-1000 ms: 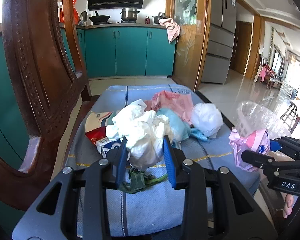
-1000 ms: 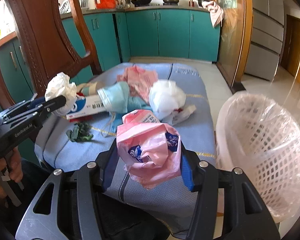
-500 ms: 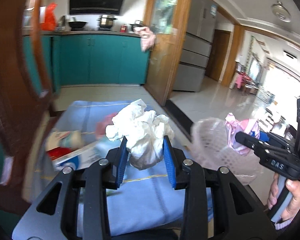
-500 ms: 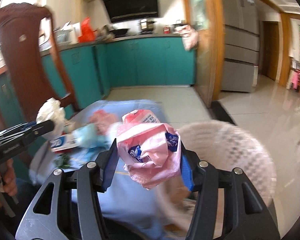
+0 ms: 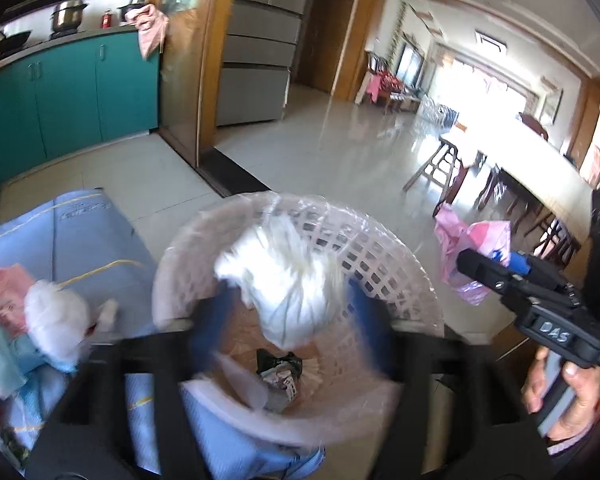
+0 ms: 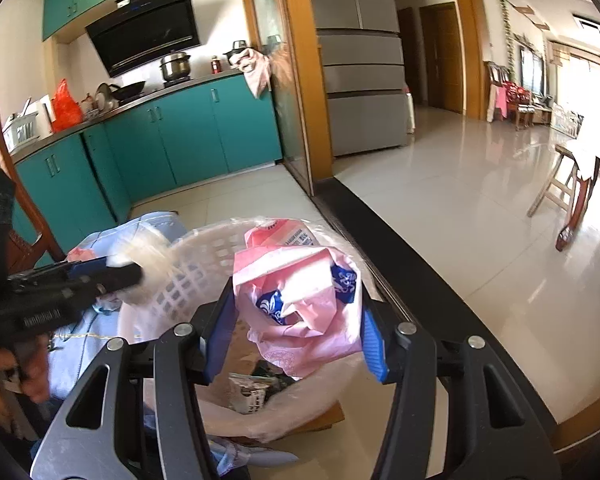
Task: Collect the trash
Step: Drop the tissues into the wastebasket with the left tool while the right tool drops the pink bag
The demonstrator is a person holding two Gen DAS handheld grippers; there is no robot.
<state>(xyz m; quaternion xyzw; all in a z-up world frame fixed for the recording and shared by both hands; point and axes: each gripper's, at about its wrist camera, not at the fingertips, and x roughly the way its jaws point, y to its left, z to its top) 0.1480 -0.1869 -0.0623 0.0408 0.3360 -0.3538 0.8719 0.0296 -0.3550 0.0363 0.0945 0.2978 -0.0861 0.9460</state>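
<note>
Left gripper (image 5: pixel 288 316): its blue-padded jaws are opening above the waste basket; both pads are smeared by motion blur and stand clear of the wad between them.
White tissue wad (image 5: pixel 288 280): crumpled, streaked with blur, between the left jaws and directly over the basket's mouth; no pad presses on it.
Right gripper (image 6: pixel 296 328): clamped on a pink plastic package, one blue pad against each side of it.
Pink plastic package (image 6: pixel 296 292): crumpled wrapper with blue print, held over the basket's opening; in the left wrist view it shows at the tip of the right gripper, to the right of the basket's rim.
Waste basket (image 5: pixel 380 256): white lattice plastic lined with a clear bag, standing just beside the blue-covered surface; a printed wrapper (image 5: pixel 280 368) already lies at its bottom.
Blue cloth (image 5: pixel 80 236): covers the surface left of the basket, with yellow stitched lines.
Remaining trash: a white wad (image 5: pixel 56 320), a pink bag (image 5: pixel 4 288) and light-blue pieces (image 5: pixel 0 356) lie bunched together on the cloth at the left edge.
Person's hand (image 5: pixel 568 396): wraps the right gripper's handle at the lower right of the left wrist view.
Surroundings: teal kitchen cabinets (image 6: pixel 188 132) behind, glossy tiled floor (image 6: pixel 460 208) to the right.
</note>
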